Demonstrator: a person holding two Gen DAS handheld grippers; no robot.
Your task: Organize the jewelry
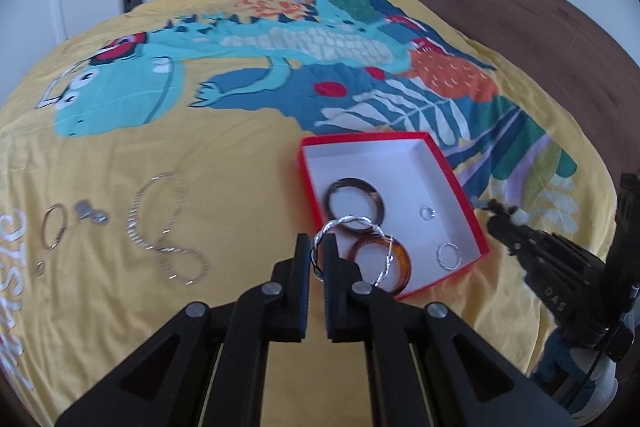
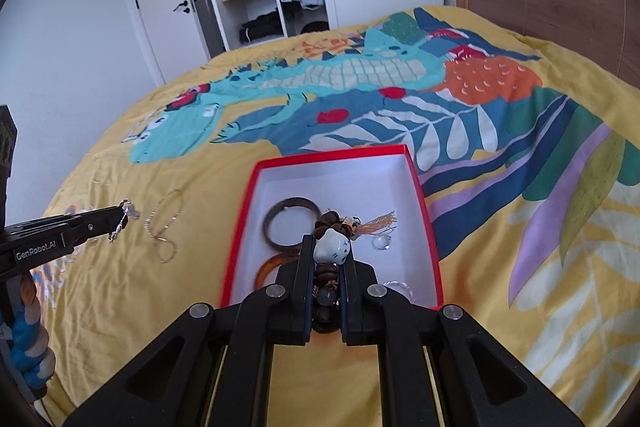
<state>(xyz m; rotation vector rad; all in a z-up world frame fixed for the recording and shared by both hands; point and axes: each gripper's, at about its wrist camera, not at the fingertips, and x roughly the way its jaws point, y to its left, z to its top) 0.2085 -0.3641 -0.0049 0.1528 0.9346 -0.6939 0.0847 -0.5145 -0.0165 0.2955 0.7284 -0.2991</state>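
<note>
Left wrist view: twisted silver bangle (image 1: pixel 347 251) stands upright in left tongs (image 1: pixel 319 247).

The left gripper (image 2: pixel 120 223), seen from the right wrist, bears a small label reading "GenRobot.AI" on its side. The right gripper (image 1: pixel 494 213), seen from the left wrist, shows pale characters on its black body that look like "DAS" (upside down, uncertain). Large white letters at the bedspread's (image 1: pixel 240 195) left edge are cut off and unreadable.
</note>
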